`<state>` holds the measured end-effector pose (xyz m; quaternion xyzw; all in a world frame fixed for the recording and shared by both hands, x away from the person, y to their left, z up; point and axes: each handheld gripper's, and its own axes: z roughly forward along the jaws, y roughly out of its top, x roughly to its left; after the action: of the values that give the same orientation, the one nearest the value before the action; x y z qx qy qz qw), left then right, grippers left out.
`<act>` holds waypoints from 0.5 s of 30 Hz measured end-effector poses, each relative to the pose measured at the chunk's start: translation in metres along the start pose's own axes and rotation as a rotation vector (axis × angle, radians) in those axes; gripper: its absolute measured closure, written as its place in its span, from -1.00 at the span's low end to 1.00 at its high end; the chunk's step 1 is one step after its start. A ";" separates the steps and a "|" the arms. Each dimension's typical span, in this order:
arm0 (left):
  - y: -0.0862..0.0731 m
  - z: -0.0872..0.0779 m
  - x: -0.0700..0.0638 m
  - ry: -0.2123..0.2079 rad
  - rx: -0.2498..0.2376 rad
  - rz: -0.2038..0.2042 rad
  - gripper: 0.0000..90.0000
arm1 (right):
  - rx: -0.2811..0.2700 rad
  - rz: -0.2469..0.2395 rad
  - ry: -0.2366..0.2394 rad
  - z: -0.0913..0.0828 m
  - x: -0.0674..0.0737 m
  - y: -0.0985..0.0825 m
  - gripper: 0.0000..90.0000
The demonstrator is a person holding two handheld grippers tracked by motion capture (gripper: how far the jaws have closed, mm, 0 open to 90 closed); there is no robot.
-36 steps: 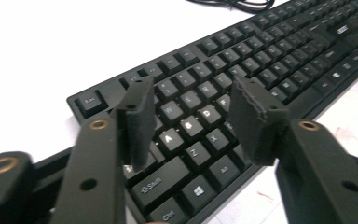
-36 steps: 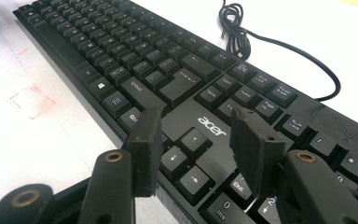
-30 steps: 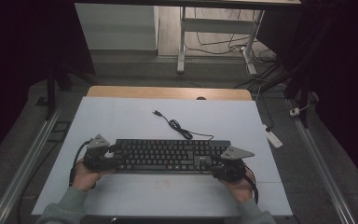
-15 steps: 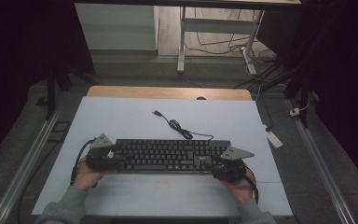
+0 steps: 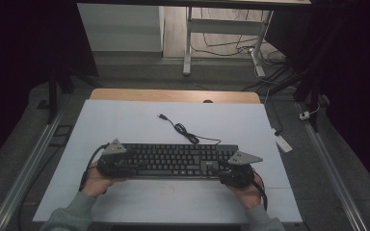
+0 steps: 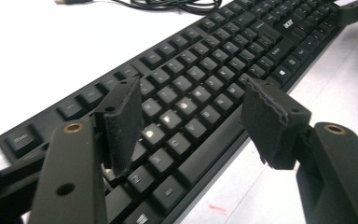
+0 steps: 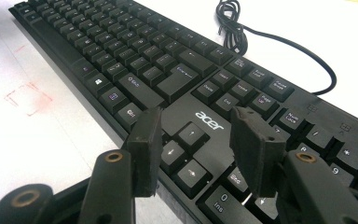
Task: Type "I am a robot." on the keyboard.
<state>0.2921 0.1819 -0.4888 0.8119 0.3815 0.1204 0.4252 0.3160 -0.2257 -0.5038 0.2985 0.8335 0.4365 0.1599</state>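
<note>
1. Black plastic Acer computer keyboard (image 5: pixel 173 161): flat across the near half of the white table (image 5: pixel 125 120), thin black cable (image 5: pixel 183 130) trailing behind.
2. Left tool (image 6: pixel 191 121): shifted slightly inward along the keyboard's left end since a second ago; jaws apart, straddling the front edge, not pressing.
3. Right tool (image 7: pixel 198 140): unmoved, jaws apart above the arrow keys.
4. Likely meaning: grip being lined up, nothing clamped yet.

The high view looks forward and down on the whole worktop (image 5: pixel 125 120) from afar. Each tool's camera sits low and close, looking along its jaws; all share the keyboard (image 5: pixel 173 159).
</note>
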 end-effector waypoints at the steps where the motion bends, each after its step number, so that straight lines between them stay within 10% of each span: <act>1: 0.001 0.002 -0.002 -0.006 0.003 0.006 -0.12 | 0.004 0.000 -0.007 0.000 0.000 0.000 0.20; 15: 0.015 0.028 -0.016 -0.082 0.053 0.093 0.46 | 0.007 0.003 -0.014 0.000 0.001 -0.002 0.20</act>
<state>0.3036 0.1488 -0.4921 0.8438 0.3288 0.0968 0.4128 0.3146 -0.2259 -0.5052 0.3033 0.8335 0.4316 0.1642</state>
